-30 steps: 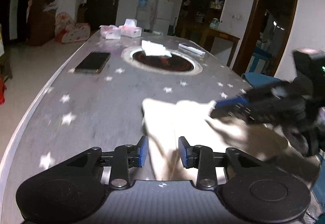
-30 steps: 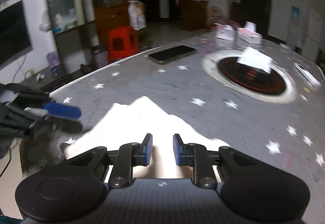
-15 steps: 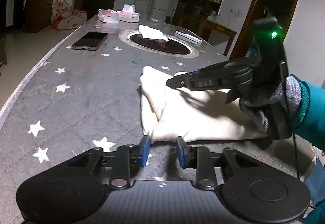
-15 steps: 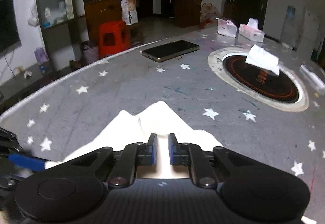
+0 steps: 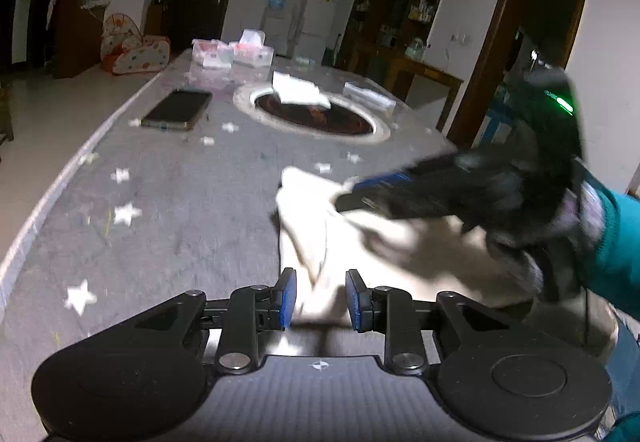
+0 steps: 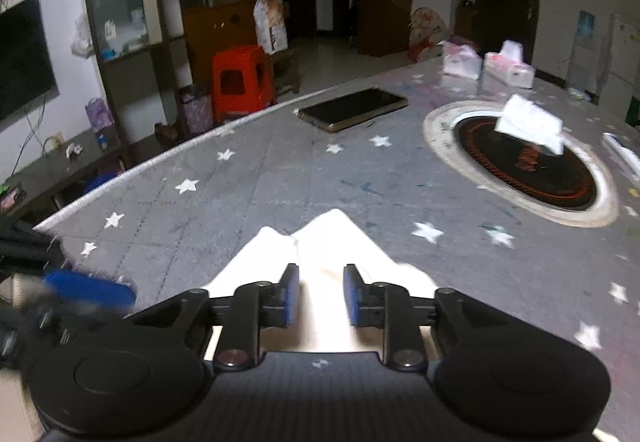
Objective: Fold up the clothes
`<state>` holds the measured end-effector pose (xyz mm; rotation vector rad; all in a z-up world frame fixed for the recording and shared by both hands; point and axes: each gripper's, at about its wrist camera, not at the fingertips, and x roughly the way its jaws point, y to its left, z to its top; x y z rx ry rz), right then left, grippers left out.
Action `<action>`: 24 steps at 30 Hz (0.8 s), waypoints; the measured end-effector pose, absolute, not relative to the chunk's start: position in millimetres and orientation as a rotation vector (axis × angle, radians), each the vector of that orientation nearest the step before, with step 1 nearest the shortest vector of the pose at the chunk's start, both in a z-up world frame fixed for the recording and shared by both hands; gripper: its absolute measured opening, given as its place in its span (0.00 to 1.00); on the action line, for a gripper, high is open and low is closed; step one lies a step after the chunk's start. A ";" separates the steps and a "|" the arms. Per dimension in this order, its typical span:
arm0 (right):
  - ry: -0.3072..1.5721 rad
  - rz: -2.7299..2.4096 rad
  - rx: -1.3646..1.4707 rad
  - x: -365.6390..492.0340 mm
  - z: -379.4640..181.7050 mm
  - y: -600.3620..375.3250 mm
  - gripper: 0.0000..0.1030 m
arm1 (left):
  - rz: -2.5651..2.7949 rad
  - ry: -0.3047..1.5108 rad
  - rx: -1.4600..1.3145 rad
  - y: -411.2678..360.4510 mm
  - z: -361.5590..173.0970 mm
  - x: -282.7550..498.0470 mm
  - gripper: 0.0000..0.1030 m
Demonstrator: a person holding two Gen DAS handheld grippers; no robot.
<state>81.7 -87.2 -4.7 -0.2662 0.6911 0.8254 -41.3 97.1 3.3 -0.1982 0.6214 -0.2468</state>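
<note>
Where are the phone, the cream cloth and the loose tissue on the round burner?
phone (image 6: pixel 352 109), right wrist view, middle of its dark screen
cream cloth (image 5: pixel 304 217), left wrist view, folded left part
tissue (image 6: pixel 528 125), right wrist view, centre of the white sheet

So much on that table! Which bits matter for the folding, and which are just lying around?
For the folding:
- cream cloth
- left gripper, cloth between its fingers
- right gripper, jaws opening over the cloth

Just lying about:
- phone
- tissue boxes
- white napkin on the round hotplate
- red stool on the floor
</note>
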 end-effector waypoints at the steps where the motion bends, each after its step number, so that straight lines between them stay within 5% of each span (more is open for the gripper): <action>1: 0.693 0.813 -0.255 77.8 -2.4 -96.7 0.27 | -0.253 0.612 -0.198 95.3 5.8 -37.0 0.27; 12: 0.742 0.684 -0.234 30.5 -14.1 -203.7 0.29 | -0.211 0.653 -0.132 70.3 -16.6 19.3 0.29; 24: 0.713 0.663 -0.302 17.4 -14.8 -256.4 0.29 | -0.324 0.714 -0.215 27.7 -20.6 -4.2 0.30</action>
